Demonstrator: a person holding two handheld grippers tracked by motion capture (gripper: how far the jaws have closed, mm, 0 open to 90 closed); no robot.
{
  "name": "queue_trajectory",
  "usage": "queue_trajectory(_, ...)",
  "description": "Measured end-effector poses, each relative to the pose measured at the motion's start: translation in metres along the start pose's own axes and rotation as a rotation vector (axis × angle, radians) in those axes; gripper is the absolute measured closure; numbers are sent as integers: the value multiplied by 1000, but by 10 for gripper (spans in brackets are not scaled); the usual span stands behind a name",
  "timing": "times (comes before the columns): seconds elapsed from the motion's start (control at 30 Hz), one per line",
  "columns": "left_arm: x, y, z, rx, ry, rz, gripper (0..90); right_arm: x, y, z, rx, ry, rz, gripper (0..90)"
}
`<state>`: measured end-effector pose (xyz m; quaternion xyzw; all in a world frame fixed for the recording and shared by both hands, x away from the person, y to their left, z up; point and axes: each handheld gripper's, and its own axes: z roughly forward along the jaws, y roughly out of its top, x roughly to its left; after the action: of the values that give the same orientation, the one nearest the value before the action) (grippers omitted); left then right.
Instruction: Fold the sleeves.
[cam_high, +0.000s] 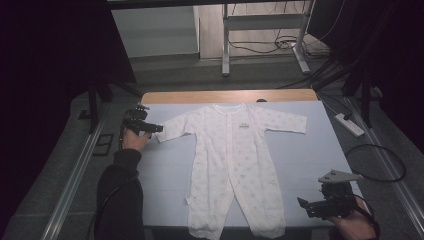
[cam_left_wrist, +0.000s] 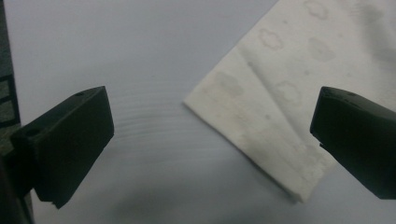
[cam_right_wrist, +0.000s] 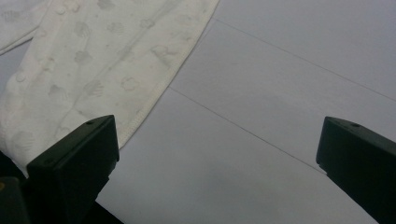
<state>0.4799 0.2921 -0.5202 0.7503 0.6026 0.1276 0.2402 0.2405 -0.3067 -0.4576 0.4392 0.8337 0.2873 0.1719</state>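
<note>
A white baby sleepsuit (cam_high: 232, 160) with a faint print lies flat on the pale blue table cover (cam_high: 165, 175), sleeves spread and legs toward the near edge. My left gripper (cam_high: 150, 128) sits at the cuff of the sleeve on the left, open. In the left gripper view that cuff (cam_left_wrist: 261, 135) lies between the wide-apart jaws, touching neither. My right gripper (cam_high: 307, 207) hovers open near the front right corner, just right of the leg hem (cam_right_wrist: 93, 84).
The table's wooden far edge (cam_high: 227, 96) shows beyond the cover. Metal rails (cam_high: 75, 175) run along both sides. A power strip (cam_high: 350, 125) and a looped cable (cam_high: 375, 162) lie on the floor at right. A metal frame (cam_high: 262, 30) stands behind.
</note>
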Motion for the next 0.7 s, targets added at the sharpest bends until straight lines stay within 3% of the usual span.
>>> queue_trajectory(0.2, 1, -5, 8, 25, 7, -10, 0, 0, 0, 0, 4, 1, -1, 0)
queue_trajectory(0.33, 0, -7, 15, 61, 39, 0, 0, 0, 0, 0, 5, 1, -1, 0)
queue_trajectory(0.5, 1, -8, 17, 61, 33, -24, 0, 0, 0, 1, 8, 1, -5, 0)
queue_trajectory(0.7, 1, -9, 16, 58, 33, -18, 0, 1, 0, 1, 14, -2, -14, 0)
